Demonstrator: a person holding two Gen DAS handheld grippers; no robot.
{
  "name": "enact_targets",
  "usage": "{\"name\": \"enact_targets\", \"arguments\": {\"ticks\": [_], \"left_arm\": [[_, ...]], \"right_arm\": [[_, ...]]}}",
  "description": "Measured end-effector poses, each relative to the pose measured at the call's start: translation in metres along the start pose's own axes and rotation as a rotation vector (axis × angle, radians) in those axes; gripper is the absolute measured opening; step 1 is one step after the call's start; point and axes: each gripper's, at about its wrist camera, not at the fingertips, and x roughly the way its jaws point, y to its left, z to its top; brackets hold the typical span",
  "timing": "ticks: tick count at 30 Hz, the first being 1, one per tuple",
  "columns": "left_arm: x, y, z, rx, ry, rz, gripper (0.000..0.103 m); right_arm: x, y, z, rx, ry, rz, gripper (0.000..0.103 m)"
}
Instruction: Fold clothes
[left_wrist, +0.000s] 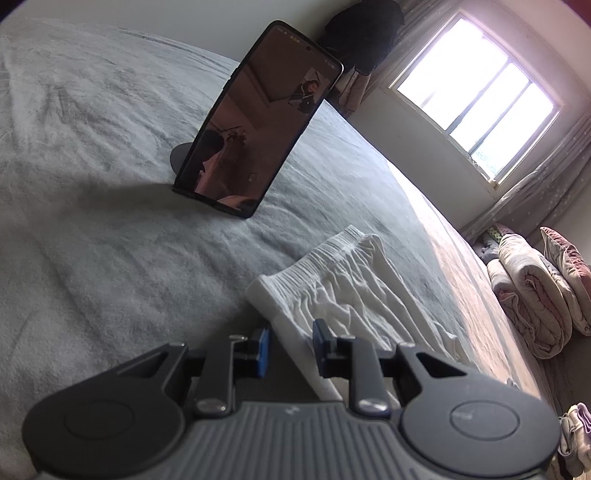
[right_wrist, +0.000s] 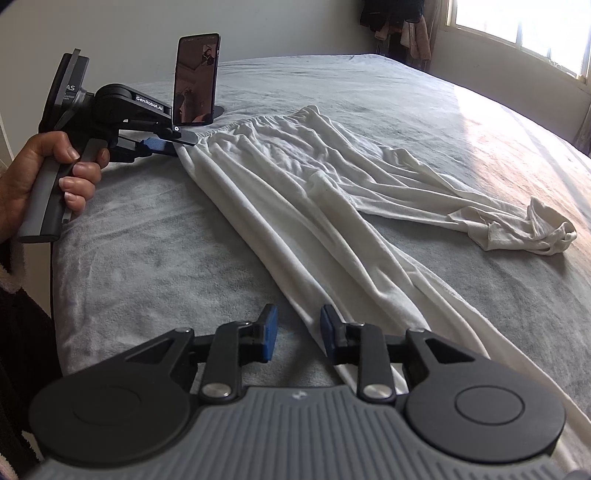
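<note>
White trousers (right_wrist: 295, 184) lie flat on grey bed (right_wrist: 147, 258), waistband at 11 o'clock. Thin, limp, crease-prone; take waistband corner and hem. Left gripper (left_wrist: 289, 341) and right gripper (right_wrist: 298, 334): both jaws apart, unclamped.

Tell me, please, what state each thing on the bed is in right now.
white trousers: spread out flat, unfolded, one leg end bunched.
phone: propped upright, screen on.
left gripper: open at the waistband corner.
right gripper: open beside the leg's edge.
</note>
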Motion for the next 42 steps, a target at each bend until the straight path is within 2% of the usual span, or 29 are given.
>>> {"name": "enact_targets", "arguments": {"ticks": [1,2,4,6,13,17,24,27,31,33,34,36,37,38,40,42], "left_arm": [[0.001,-0.001,0.000,0.008,-0.003,0.012,0.019],[0.003,-0.002,0.000,0.016,-0.006,0.027,0.007],[0.005,-0.003,0.000,0.024,-0.013,0.047,0.003],[0.003,-0.005,0.001,0.023,-0.014,0.052,0.003],[-0.020,-0.008,0.005,0.102,-0.048,0.060,0.002],[-0.027,0.002,0.007,0.092,-0.026,0.072,0.002],[-0.041,0.014,0.007,0.112,-0.020,0.119,0.002],[-0.033,0.019,0.004,0.116,0.026,0.159,0.002],[-0.033,0.020,0.002,0.119,0.031,0.165,0.006],[-0.036,0.019,0.002,0.115,0.032,0.162,0.007],[-0.038,0.019,0.002,0.108,0.031,0.161,0.010],[-0.044,0.017,0.002,0.102,0.017,0.166,0.020],[-0.047,0.016,0.003,0.104,0.003,0.174,0.030],[-0.050,0.015,0.003,0.107,-0.011,0.183,0.033],[-0.057,0.011,0.005,0.129,-0.042,0.187,0.034],[-0.058,0.006,0.007,0.159,-0.060,0.177,0.035]], "right_arm": [[0.001,-0.001,0.001,0.003,0.000,-0.006,0.020],[0.001,-0.001,0.002,0.005,0.001,-0.012,0.009],[0.001,-0.002,0.003,0.013,0.001,-0.027,0.000],[-0.003,-0.003,0.005,0.040,0.001,-0.014,0.000],[-0.029,0.007,0.010,0.096,0.007,0.167,0.000],[-0.033,0.019,0.009,0.084,0.029,0.230,0.001],[-0.031,0.033,0.008,0.060,0.056,0.289,0.001],[-0.022,0.035,0.006,0.042,0.085,0.279,0.001],[-0.011,0.036,0.002,0.038,0.110,0.264,0.002],[-0.013,0.035,0.004,0.037,0.105,0.265,0.004],[-0.015,0.034,0.004,0.041,0.099,0.267,0.011],[-0.021,0.030,0.004,0.055,0.086,0.268,0.014],[-0.023,0.027,0.005,0.064,0.080,0.267,0.017],[-0.025,0.023,0.006,0.076,0.067,0.260,0.027],[-0.031,0.015,0.008,0.105,0.035,0.242,0.043],[-0.035,0.005,0.011,0.132,0.008,0.208,0.043]]}}
